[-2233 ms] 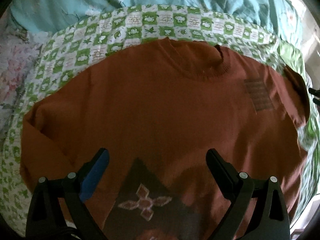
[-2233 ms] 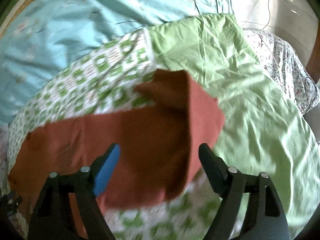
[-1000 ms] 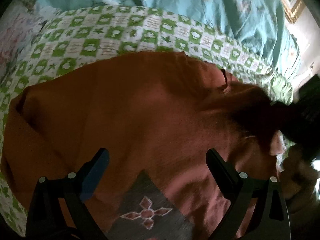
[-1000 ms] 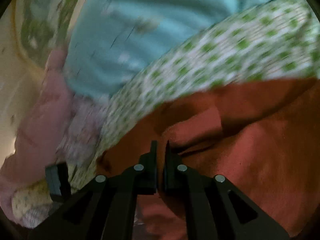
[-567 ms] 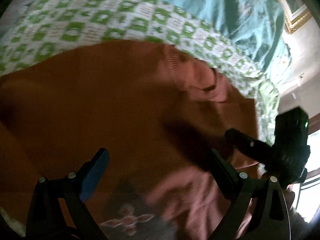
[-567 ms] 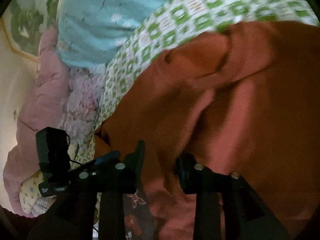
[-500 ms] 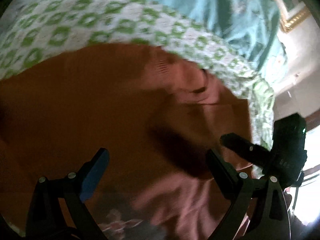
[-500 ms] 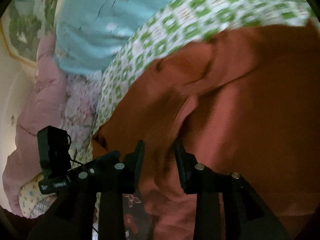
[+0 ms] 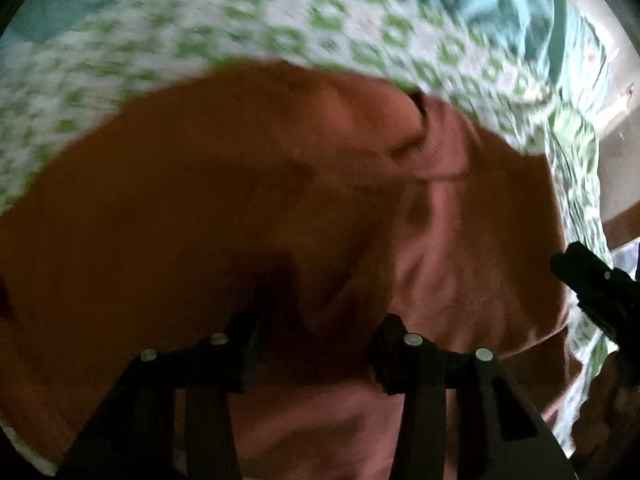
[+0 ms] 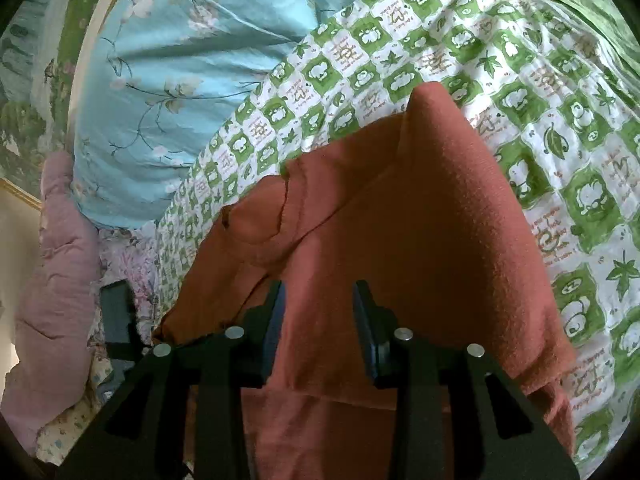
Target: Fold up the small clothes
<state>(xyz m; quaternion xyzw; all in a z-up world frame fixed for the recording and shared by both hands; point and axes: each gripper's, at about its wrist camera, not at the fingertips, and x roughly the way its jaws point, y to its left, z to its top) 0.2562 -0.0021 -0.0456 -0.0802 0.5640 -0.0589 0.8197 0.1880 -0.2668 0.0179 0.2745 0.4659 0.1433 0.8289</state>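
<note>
Since a second ago we have carried the sweater's (image 10: 420, 216) right side across its body, and both of our grippers have shifted over the bed. Our left gripper (image 9: 316, 324) has just been closing its jaws from full spread to about half; the rust-orange knit lies beneath and between them, but blur and shadow keep us from telling whether the pads press it. Our right gripper (image 10: 318, 312) has just been opening, and its jaws now stand partly apart over the cloth without pinching it.

We read no brand on the sweater. The checked sheet (image 10: 532, 92) under it carries small brownish lettering in its white squares, too small for us to read, between green squares with white cartoon figures and leaves.

Fuzzy and matte, the knit has a ribbed round neckline (image 9: 424, 120). It lies on the checked sheet, with a folded flap on top whose edge runs up to a blunt point. Behind it sits a smooth, pale blue floral quilt (image 10: 168, 80), and at the left a puffy quilted pink cover (image 10: 56, 280).
</note>
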